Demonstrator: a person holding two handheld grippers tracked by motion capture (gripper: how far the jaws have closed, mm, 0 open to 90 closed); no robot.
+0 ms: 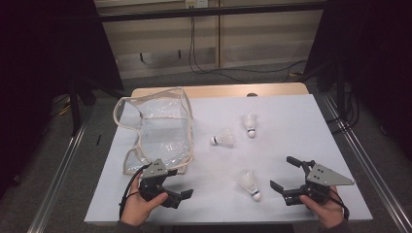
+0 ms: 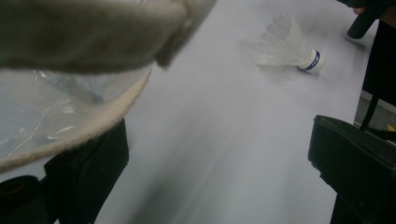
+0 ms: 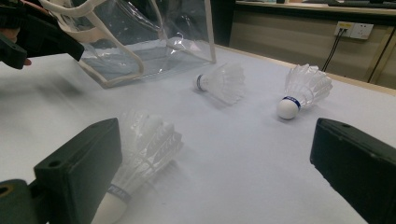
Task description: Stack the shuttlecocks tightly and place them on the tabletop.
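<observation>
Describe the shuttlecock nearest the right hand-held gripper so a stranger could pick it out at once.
Start at the white table and find the right hand-held gripper near its front edge. Just left of its open jaws lies the nearest shuttlecock. Unlike the two shuttlecocks farther back near the clear bag, it lies alone at the front, cork pointing toward the person.

Pale wall [image 1: 252, 39] — grey floor [image 1: 374, 121]

Nearest shuttlecock [image 3: 140, 154] blurred — cork half-hidden; bag [image 2: 70, 93] cropped

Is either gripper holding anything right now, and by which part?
Nothing is held: left gripper and right gripper are both open, with jaws apart.
</observation>
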